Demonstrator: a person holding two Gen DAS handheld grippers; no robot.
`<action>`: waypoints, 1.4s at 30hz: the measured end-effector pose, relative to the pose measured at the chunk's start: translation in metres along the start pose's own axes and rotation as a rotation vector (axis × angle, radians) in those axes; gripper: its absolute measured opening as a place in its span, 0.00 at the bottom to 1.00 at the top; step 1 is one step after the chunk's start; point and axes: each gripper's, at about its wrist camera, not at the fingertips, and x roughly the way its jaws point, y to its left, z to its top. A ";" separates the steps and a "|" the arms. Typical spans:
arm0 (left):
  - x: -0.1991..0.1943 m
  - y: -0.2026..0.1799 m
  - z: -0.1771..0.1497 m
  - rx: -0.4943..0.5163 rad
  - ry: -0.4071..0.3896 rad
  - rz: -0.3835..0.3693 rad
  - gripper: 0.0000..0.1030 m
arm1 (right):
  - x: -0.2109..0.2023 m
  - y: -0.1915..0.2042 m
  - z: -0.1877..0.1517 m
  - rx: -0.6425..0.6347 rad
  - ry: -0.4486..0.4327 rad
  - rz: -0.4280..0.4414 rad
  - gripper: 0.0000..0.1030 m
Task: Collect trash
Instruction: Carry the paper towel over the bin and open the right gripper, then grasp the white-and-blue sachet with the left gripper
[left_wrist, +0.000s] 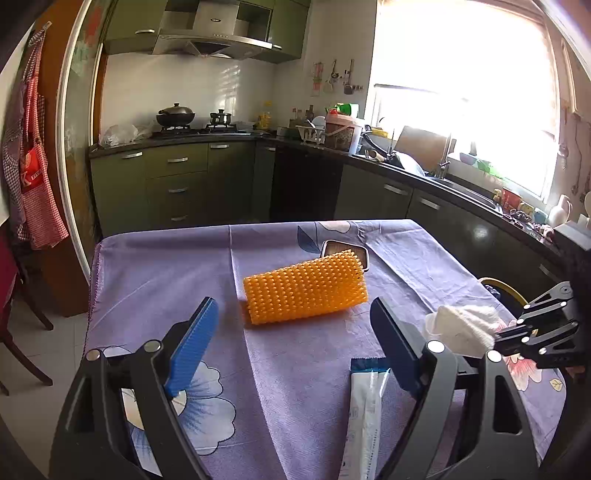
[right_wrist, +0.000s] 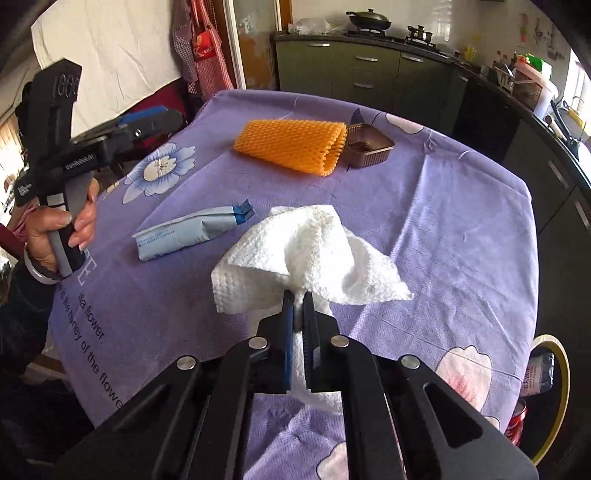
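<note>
From my seat at the controls, the far left of the right wrist view shows a hand (right_wrist: 55, 236) wrapped round the handle of my left gripper (right_wrist: 147, 116), which hangs over the table's left edge; its jaws are spread wide with nothing between them. Printed along that edge of the purple flowered tablecloth (right_wrist: 461, 229) I read "flower." and "of the flowe", the rest cut off. Further right a blue-and-white wrapper (right_wrist: 184, 236) lies flat on the cloth, its torn blue end pointing toward the middle; its small print is too fine to read. Beyond it an orange foam net sleeve (right_wrist: 291, 147) lies on its side, its open end touching a brown plastic tray (right_wrist: 369, 147). Nearer me, my right gripper (right_wrist: 298, 295) is pressed together on a white paper towel (right_wrist: 314, 251), pinching a fold of it while the rest billows loose above the cloth. Nothing stands between that towel and the table's right edge, where a yellow-rimmed bin (right_wrist: 563, 369) sits below with a red can (right_wrist: 517, 421) and a printed packet inside it. In the left wrist view a red apron (left_wrist: 35, 162) hangs by the doorway with a large white "K" on it.
</note>
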 end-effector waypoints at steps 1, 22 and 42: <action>0.000 0.000 0.000 0.001 0.000 0.001 0.77 | -0.010 0.000 0.000 0.006 -0.017 -0.003 0.05; 0.004 -0.003 -0.003 0.019 0.008 -0.001 0.77 | -0.136 -0.205 -0.090 0.493 -0.055 -0.466 0.06; 0.012 -0.015 -0.006 0.055 0.049 -0.027 0.78 | -0.121 -0.220 -0.148 0.672 -0.057 -0.481 0.53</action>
